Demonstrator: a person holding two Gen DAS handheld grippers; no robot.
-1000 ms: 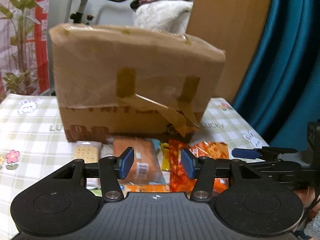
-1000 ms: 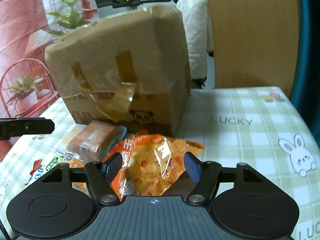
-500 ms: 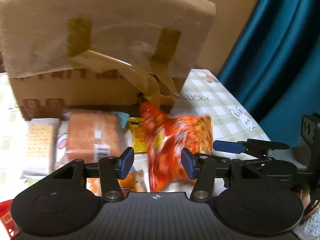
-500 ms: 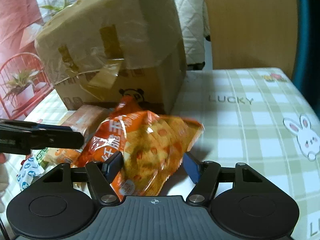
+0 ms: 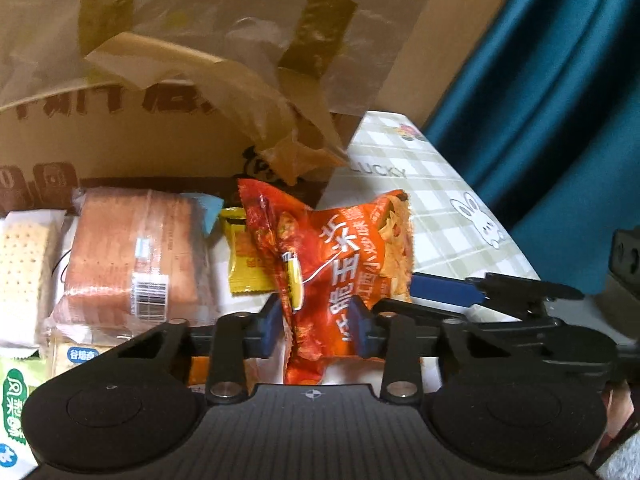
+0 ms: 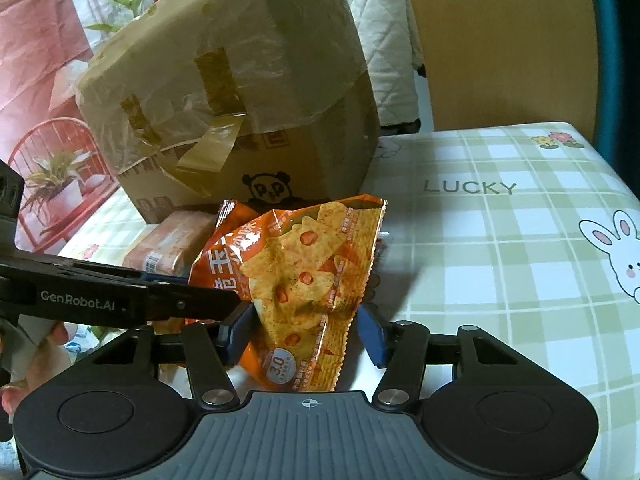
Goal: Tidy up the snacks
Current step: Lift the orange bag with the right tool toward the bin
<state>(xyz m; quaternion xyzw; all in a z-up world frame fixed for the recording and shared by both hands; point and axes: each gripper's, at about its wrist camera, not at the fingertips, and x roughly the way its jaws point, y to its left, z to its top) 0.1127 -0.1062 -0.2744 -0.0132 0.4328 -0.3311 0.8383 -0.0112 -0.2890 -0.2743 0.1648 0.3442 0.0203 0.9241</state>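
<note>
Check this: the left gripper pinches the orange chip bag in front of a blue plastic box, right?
Not quite: the left gripper pinches the orange chip bag, but the box behind it is taped brown cardboard, as the left wrist view shows.

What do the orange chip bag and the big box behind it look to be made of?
Orange chip bag: thin glossy plastic film, judging by its crinkles, glare and serrated sealed edges. Box: brown corrugated cardboard, matte, with a printed panda logo, overlaid with shiny yellowed packing tape and what looks like wrinkled clear film.

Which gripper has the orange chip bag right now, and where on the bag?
The left gripper pinches the orange chip bag across its crumpled lower end. The right gripper straddles the bag, pads apparently not touching.
</note>
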